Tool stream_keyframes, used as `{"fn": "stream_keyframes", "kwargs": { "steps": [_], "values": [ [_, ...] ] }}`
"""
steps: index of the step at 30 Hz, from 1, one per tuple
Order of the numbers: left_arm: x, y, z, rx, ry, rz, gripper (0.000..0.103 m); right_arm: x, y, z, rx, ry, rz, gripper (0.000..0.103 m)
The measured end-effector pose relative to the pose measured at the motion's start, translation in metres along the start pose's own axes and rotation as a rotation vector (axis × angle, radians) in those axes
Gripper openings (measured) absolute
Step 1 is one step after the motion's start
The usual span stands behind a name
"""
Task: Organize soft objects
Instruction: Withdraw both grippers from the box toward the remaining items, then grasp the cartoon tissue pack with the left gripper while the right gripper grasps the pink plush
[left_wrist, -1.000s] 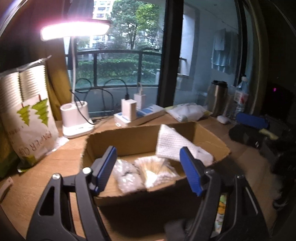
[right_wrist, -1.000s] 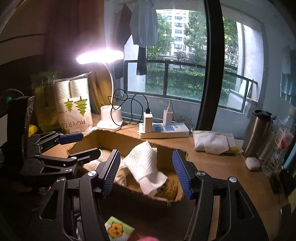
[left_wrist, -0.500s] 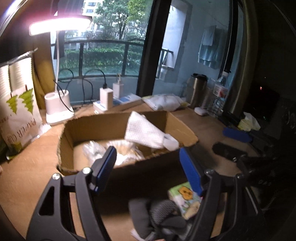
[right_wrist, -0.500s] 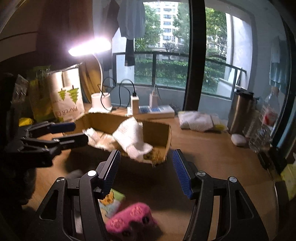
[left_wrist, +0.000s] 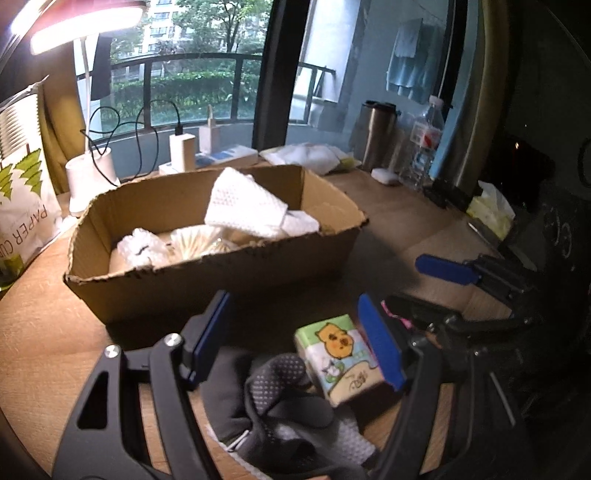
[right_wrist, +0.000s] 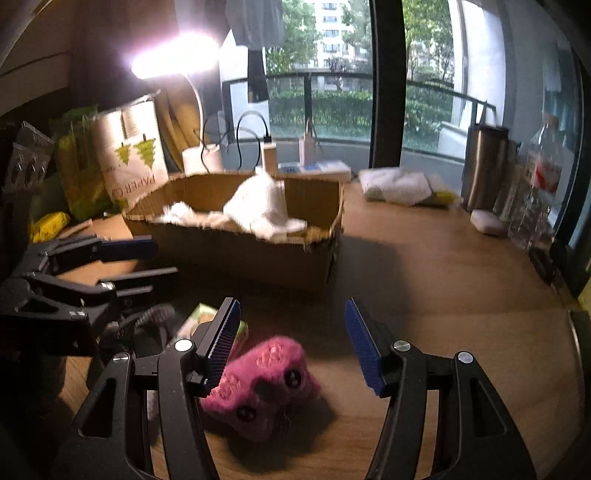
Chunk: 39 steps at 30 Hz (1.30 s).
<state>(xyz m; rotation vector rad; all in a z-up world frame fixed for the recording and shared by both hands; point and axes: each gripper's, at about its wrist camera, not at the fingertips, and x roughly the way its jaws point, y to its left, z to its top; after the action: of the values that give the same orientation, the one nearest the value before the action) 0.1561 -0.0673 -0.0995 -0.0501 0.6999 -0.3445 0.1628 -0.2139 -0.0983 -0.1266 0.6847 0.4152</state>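
- Left claw (left_wrist: 295, 341): jaws apart, empty, low over grey glove (left_wrist: 284, 391) + cartoon tissue pack (left_wrist: 341, 360) on table (left_wrist: 44, 332), both just in front of cardboard box (left_wrist: 207, 273).
- Tissue pack sits btwn tips, nearer the rt finger; long axis runs roughly fwd/away, so prob. grabbed across its short sides.
- Right claw (right_wrist: 291, 341): jaws apart, empty; pink plush (right_wrist: 262, 380) directly below/ahead, closer to its left finger, so right hand is nearer to it.
- Box beyond both, already holds white cloth (left_wrist: 243, 208) and bagged bits.

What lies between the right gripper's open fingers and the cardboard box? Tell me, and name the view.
In the right wrist view, only bare wooden table in shadow separates the right gripper from the cardboard box; the pink plush toy sits nearer, under the fingers.
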Motion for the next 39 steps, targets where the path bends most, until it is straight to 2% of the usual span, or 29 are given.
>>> {"fn": "stream_keyframes", "kwargs": {
  "steps": [7, 13, 18, 29, 36, 39],
  "values": [
    [0.005, -0.007, -0.003, 0.031, 0.024, -0.005, 0.072, 0.014, -0.001, -0.013, 0.019, 0.095, 0.023, 0.062],
    [0.015, -0.023, -0.007, 0.100, 0.072, 0.002, 0.072, 0.017, -0.006, -0.015, 0.026, 0.127, 0.041, 0.062],
    [0.028, -0.038, -0.013, 0.161, 0.124, 0.018, 0.072, 0.013, -0.017, -0.018, 0.038, 0.131, 0.018, 0.062],
    [0.051, -0.045, -0.023, 0.183, 0.216, 0.044, 0.072, 0.000, -0.055, -0.026, 0.097, 0.126, -0.034, 0.062],
    [0.057, -0.055, -0.026, 0.212, 0.227, 0.021, 0.072, 0.001, -0.058, -0.027, 0.108, 0.137, -0.007, 0.064],
    [0.055, -0.055, -0.024, 0.214, 0.215, 0.003, 0.068, 0.002, -0.058, -0.027, 0.110, 0.141, 0.002, 0.065]
  ]
}}
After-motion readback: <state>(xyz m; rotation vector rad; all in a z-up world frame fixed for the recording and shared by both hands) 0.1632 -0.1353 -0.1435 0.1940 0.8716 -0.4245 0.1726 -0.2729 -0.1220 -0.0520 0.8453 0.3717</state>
